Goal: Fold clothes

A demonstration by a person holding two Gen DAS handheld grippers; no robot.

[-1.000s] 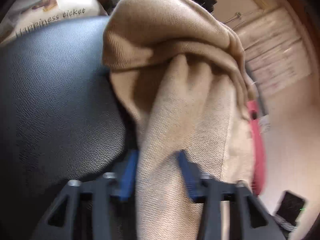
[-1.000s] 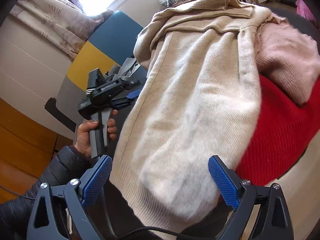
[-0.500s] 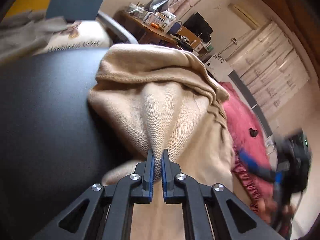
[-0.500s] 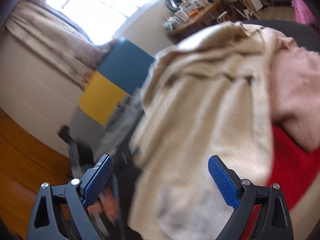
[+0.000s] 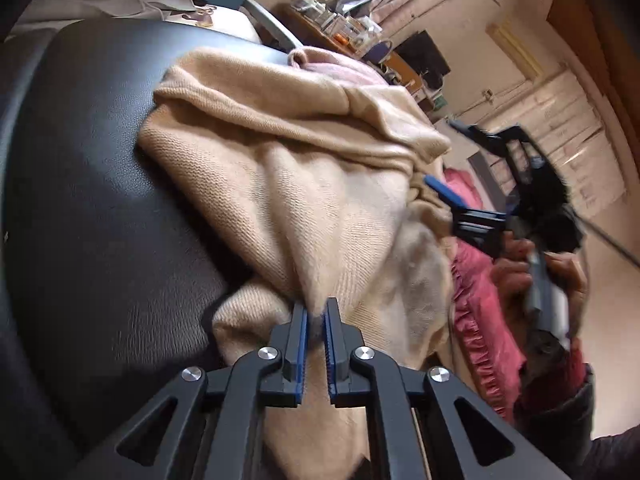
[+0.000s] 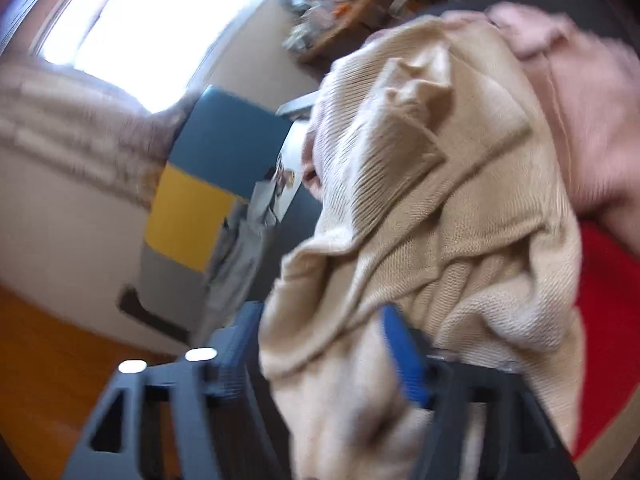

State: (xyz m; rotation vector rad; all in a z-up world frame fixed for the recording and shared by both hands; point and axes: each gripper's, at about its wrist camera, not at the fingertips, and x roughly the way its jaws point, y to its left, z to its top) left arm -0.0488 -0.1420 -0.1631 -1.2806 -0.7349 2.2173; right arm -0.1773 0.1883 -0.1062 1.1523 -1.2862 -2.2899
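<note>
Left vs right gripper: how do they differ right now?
The left gripper is shut on a pinch of the beige sweater; the right gripper stands open, sweater between its fingers but unclamped. Left view is sharp; right view is motion-blurred. Both have black frames with blue pads and work the same sweater.

A bright window (image 6: 132,28) lights the room. A cluttered desk (image 5: 352,44) stands by the pale wall (image 6: 60,216); the floor (image 6: 48,360) is orange wood.
</note>
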